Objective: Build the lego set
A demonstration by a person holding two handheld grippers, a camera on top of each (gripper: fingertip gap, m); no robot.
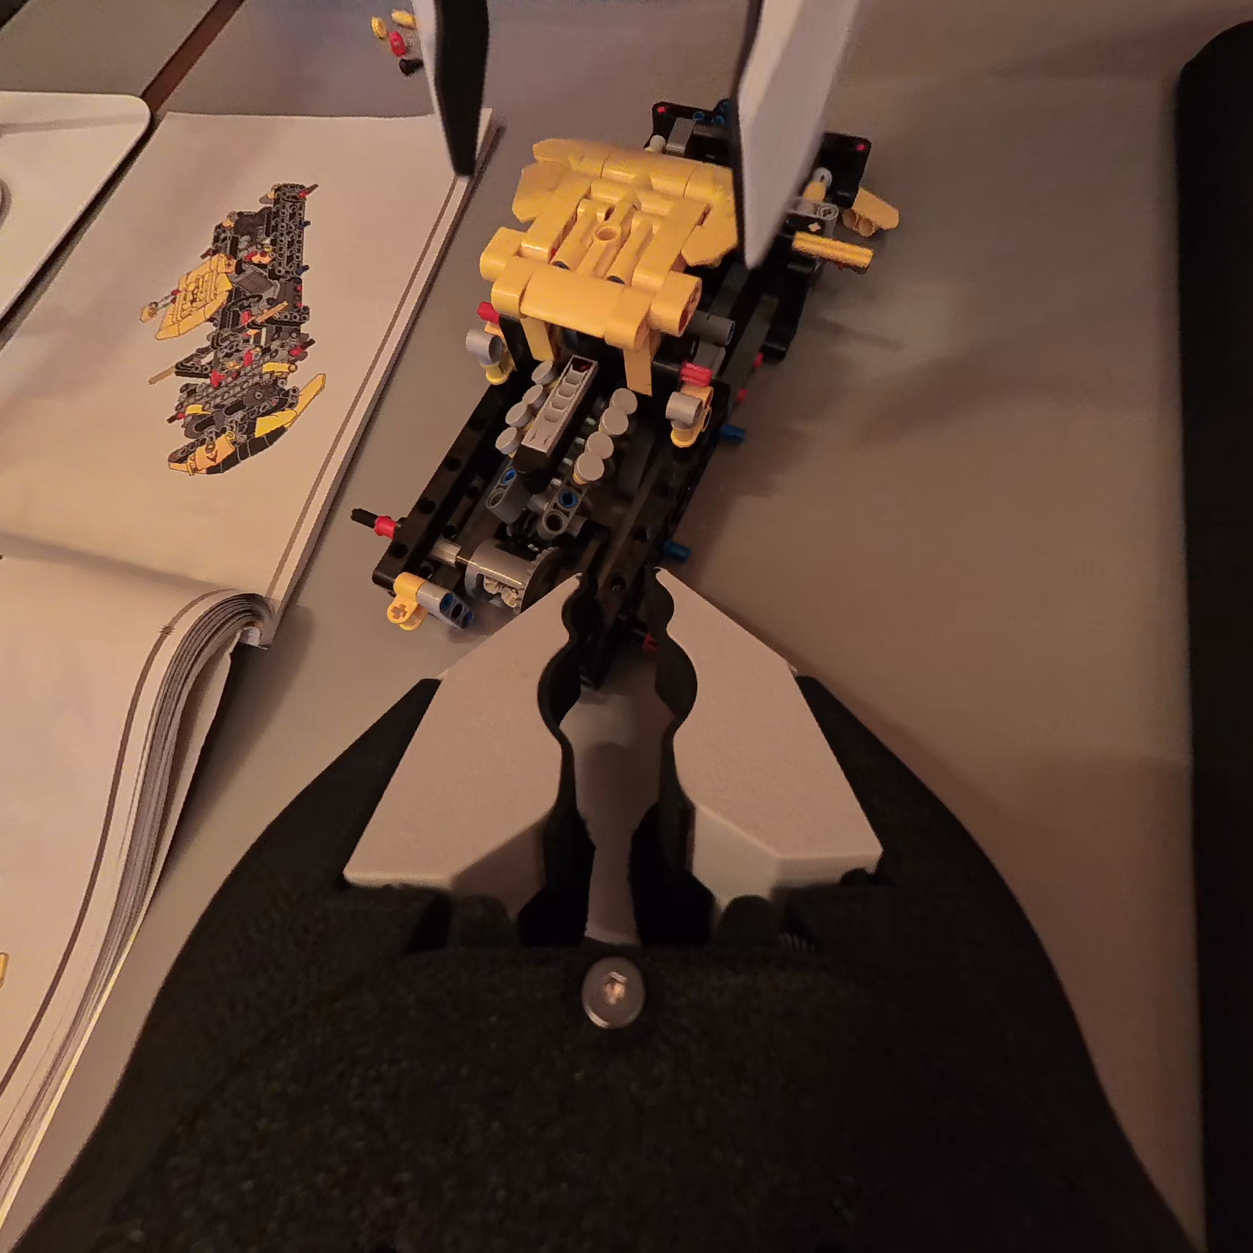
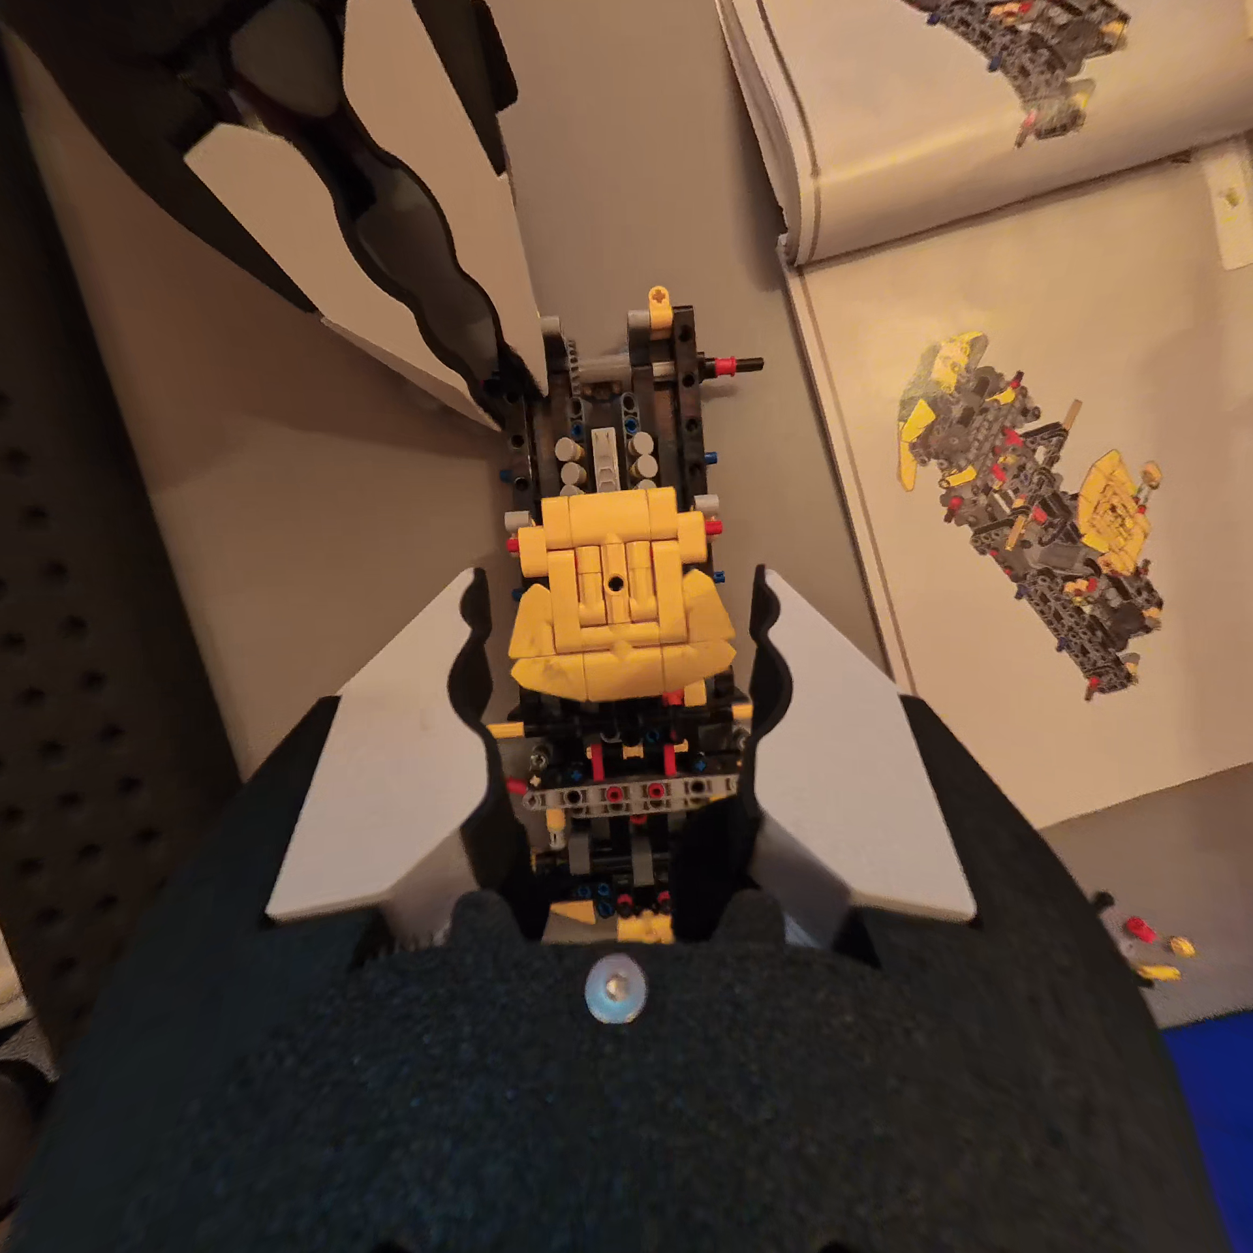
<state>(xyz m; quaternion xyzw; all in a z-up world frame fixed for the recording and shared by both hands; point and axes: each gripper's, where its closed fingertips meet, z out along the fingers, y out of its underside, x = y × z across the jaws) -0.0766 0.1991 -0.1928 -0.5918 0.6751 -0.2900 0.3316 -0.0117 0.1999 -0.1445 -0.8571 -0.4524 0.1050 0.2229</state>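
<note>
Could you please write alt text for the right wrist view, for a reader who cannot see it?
The right gripper, jaws open, straddles one end of a black-and-yellow brick vehicle chassis lying on a grey table. The left gripper grips the chassis's far end. An open instruction booklet lies to the right, with small loose yellow and red pieces nearer the camera.

Instruction book (image 1: 203, 380) cropped leftward; loose pieces (image 2: 1163, 949) too blurred.

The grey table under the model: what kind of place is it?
Probably a hobby or work desk: an open paper instruction booklet, a half-built black and yellow brick vehicle, and small loose red and yellow pieces on the grey table.
</note>
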